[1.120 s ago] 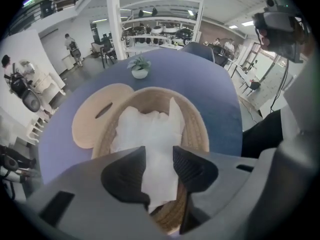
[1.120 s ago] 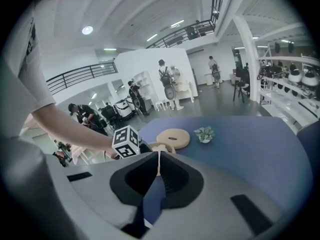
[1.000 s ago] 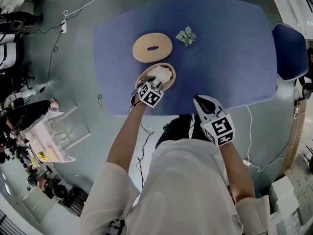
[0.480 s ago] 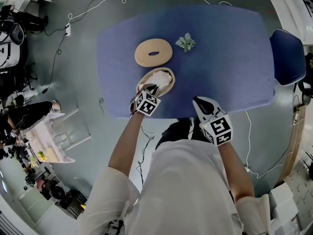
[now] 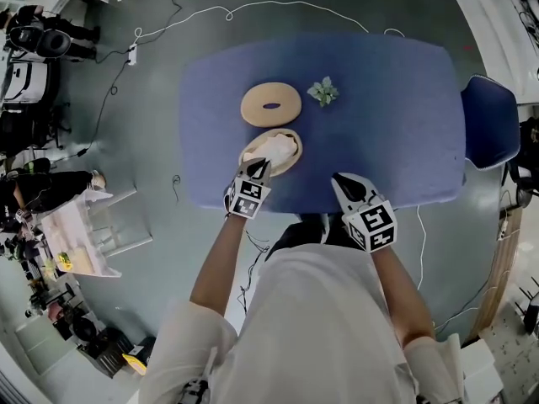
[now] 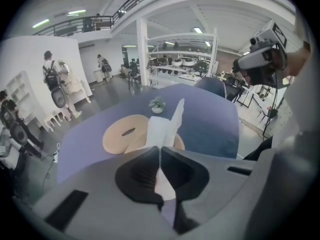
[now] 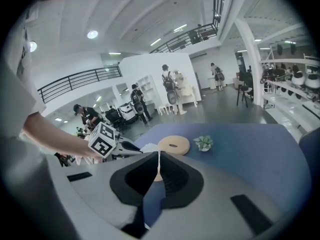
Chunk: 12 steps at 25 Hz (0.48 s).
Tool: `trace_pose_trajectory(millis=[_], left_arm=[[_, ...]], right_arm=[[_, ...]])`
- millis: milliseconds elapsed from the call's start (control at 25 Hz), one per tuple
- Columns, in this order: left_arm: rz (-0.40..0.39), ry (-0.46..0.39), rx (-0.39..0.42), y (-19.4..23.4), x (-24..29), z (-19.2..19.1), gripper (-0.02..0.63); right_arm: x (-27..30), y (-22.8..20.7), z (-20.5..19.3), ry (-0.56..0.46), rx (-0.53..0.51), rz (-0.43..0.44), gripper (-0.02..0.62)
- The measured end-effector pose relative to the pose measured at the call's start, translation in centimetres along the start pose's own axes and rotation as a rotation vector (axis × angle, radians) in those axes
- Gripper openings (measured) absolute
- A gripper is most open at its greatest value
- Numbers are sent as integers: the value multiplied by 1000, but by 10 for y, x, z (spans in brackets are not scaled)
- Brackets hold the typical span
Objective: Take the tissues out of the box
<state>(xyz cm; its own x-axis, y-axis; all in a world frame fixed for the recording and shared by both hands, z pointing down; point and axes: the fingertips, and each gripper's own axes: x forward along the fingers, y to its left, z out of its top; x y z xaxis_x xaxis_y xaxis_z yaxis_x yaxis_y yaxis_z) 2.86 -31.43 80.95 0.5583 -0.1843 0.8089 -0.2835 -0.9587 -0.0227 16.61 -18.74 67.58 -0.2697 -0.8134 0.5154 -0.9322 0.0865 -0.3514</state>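
Observation:
A round wooden tissue box (image 5: 290,160) sits near the front of the blue table (image 5: 387,116), filled with white tissues (image 5: 271,146). My left gripper (image 5: 259,168) hovers over the box's near rim. Its jaws have just been closing and now pinch a white tissue (image 6: 162,126) that stretches up out of the box toward the left gripper (image 6: 159,149). My right gripper (image 5: 341,181) hangs over the table's front edge to the right of the box. In its own view the right gripper (image 7: 159,156) is shut with nothing held.
The box's ring-shaped wooden lid (image 5: 270,105) lies flat just behind the box. A small green plant (image 5: 322,92) stands to the lid's right. A blue chair (image 5: 490,123) is at the table's right end. Cables run over the floor behind and left.
The left gripper has shut on a tissue and lifted away from the box's middle toward its near rim, drawing the tissue up. The right gripper has hardly moved.

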Motion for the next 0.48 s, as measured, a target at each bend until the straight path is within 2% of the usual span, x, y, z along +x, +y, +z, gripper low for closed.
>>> trace_pose_trajectory(millis=[160,480], left_arm=[[26,-37,-75,-3,-26,10,20],[91,-137,-165,-3,-71,37,20]], right_arm=[[-9,1,5,-6,-11,10,37],[-15,3,31,-30,-68,48,37]])
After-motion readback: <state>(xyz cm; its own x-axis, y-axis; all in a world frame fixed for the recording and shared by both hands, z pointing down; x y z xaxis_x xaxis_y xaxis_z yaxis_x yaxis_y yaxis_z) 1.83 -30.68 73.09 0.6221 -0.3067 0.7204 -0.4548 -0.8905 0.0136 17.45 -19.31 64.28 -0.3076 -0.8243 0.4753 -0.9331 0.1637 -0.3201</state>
